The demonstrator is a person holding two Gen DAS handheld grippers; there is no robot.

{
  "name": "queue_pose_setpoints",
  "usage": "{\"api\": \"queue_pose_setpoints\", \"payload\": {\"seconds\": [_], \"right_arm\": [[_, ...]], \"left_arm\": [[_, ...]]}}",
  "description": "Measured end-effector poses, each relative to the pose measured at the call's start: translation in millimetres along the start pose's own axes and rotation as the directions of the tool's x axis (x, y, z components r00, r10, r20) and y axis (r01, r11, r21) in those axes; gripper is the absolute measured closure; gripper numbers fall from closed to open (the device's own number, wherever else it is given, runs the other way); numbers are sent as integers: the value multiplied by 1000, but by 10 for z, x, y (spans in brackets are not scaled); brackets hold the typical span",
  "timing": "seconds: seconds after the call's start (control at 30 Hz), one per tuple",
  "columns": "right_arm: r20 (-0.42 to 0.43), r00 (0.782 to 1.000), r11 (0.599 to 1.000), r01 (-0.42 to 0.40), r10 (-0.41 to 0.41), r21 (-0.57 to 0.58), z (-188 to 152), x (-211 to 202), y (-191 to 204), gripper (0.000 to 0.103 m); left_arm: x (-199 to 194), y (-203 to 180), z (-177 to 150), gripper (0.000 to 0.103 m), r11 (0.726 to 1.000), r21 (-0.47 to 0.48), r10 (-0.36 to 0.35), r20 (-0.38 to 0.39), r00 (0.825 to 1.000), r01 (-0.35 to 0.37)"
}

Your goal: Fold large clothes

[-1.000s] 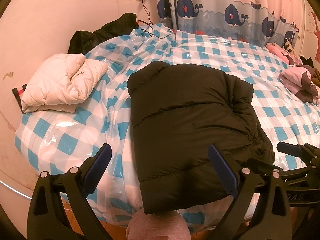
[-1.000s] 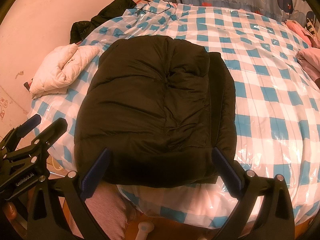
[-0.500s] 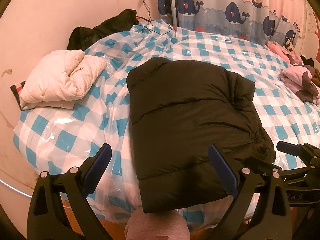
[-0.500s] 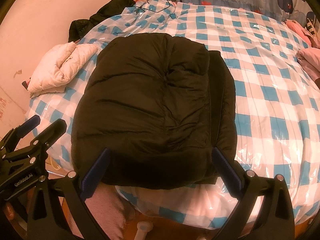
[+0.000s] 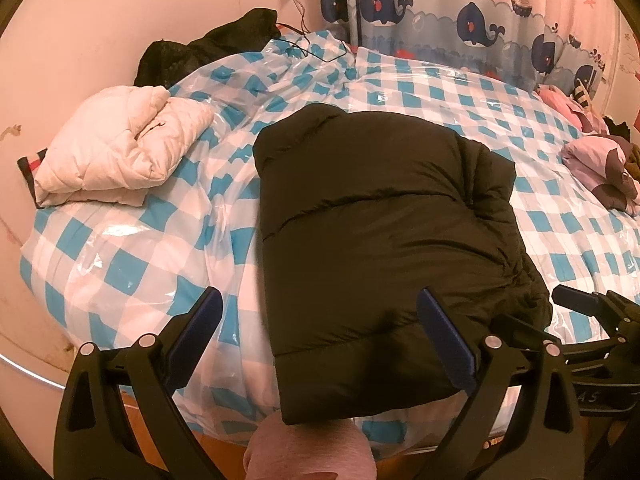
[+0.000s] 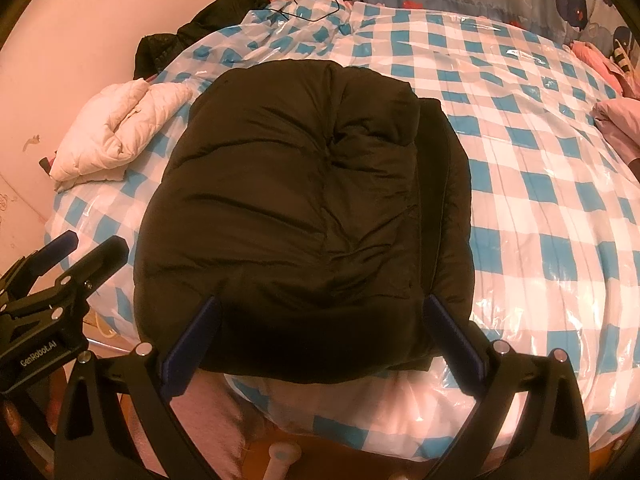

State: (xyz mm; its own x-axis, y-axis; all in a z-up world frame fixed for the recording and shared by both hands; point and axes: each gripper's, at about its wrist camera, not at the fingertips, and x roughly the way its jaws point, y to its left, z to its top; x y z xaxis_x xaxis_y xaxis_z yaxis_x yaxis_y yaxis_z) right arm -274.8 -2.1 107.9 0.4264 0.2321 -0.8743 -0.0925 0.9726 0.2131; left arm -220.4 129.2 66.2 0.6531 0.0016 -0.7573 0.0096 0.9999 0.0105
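Spread under a glossy clear plastic sheet, the blue-and-white checked bed fills both views and serves as the reference for everything else. Behind its far edge hangs a whale-print curtain. On the bed's near middle lies the black puffer jacket, folded into a thick rectangular bundle whose front edge droops slightly over the bed's near edge. At the bed's left side rests a folded cream quilted jacket, well apart from the black one. A crumpled dark garment sits at the bed's far left corner against the wall, and pink clothes are piled at its right edge.

Just in front of the bed's near edge, the left gripper hovers with its jaws spread wide and nothing between them. Beside it, the right gripper is likewise spread wide, its blue-padded fingers framing the jacket's front edge without clamping it.
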Motion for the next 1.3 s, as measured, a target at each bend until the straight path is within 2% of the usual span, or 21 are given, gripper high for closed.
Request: {"api": "queue_pose_setpoints", "payload": {"seconds": [0.3,0.43,0.7,0.93,1.1,1.3], "right_arm": [[-4,1000,1000,-5,5,-1,78,66,-113,6],[-1,1000,1000,-6,6,-2,45,45,-125,6],[-1,1000,1000,-10,10,-1,196,90,-211,6],[5,1000,1000,-18,18,-2,317,18,-240,6],[22,1000,1000,-18,18,-4,328,-83,-233,6],[35,999,1000,-16,16,-8,328,-195,-224,6]], "left_arm": [[94,55,12,9,1000,-20,-6,-18,1000,6],[109,95,27,8,999,-21,32,-23,999,-33],[104,112,44,8,1000,-11,27,-37,999,-27],[-61,92,42,8,995,13,96,34,995,-96],[-35,170,73,8,998,-41,35,-31,999,-37],[-143,116,31,8,999,-15,45,-20,999,-45]]}}
